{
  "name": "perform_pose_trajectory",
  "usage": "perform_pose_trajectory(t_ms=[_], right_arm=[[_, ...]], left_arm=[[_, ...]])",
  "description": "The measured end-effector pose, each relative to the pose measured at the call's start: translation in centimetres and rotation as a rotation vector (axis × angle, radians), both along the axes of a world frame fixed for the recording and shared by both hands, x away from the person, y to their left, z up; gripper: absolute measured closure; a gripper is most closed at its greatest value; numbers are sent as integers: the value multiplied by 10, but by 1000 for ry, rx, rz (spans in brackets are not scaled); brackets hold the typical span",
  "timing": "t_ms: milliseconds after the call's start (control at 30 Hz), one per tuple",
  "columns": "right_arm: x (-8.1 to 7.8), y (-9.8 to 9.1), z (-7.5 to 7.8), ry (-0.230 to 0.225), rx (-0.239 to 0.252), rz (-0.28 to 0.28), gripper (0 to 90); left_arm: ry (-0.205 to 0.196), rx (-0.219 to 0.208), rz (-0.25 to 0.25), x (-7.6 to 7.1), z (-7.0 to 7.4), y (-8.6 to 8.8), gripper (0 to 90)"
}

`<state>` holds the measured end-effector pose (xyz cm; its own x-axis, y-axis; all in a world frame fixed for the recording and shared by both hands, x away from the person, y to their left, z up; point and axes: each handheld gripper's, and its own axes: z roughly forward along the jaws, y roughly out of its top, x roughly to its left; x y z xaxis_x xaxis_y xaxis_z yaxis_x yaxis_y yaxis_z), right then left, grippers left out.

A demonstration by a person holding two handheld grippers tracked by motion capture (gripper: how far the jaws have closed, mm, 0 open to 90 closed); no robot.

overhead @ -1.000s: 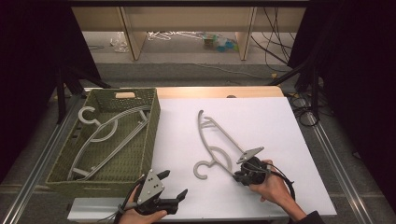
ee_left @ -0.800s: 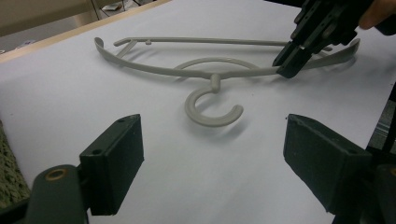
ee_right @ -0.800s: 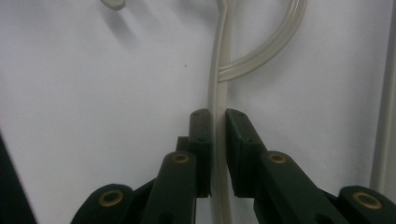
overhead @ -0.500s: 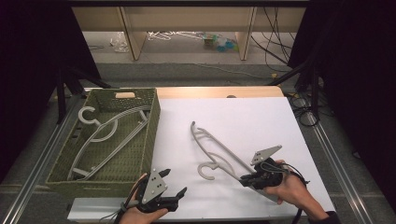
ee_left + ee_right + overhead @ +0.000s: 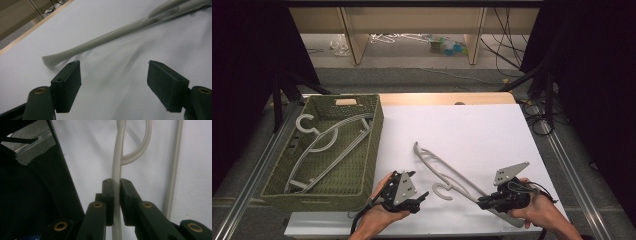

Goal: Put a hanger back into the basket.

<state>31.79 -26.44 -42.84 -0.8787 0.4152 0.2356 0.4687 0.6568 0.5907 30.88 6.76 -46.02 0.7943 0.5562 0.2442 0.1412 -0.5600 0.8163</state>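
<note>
Hanger (image 5: 117,157) sits pinched between the right gripper (image 5: 117,185) jaws; left gripper (image 5: 113,72) jaws spread just beside it.

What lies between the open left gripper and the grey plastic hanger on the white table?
Only bare white table separates the left gripper from the grey plastic hanger, as the left gripper view shows.

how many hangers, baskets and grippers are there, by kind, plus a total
hangers: 3, one on the white table held in the right gripper, two in the basket
baskets: 1, green woven
grippers: 2, left and right
total: 6
</note>
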Motion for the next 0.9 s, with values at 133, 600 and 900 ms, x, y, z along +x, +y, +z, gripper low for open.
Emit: perform_pose_trajectory(t_ms=[133, 600, 900], right_arm=[[-3, -1, 2, -10, 6, 14, 825], [-11, 3, 4, -19, 1, 87, 825], [-12, 6, 2, -20, -3, 113, 824]], left_arm=[[20, -9, -24, 13, 2, -9, 255], [-28, 100, -200, 22, 3, -25, 303], [-5, 141, -351, 28, 2, -33, 420]])
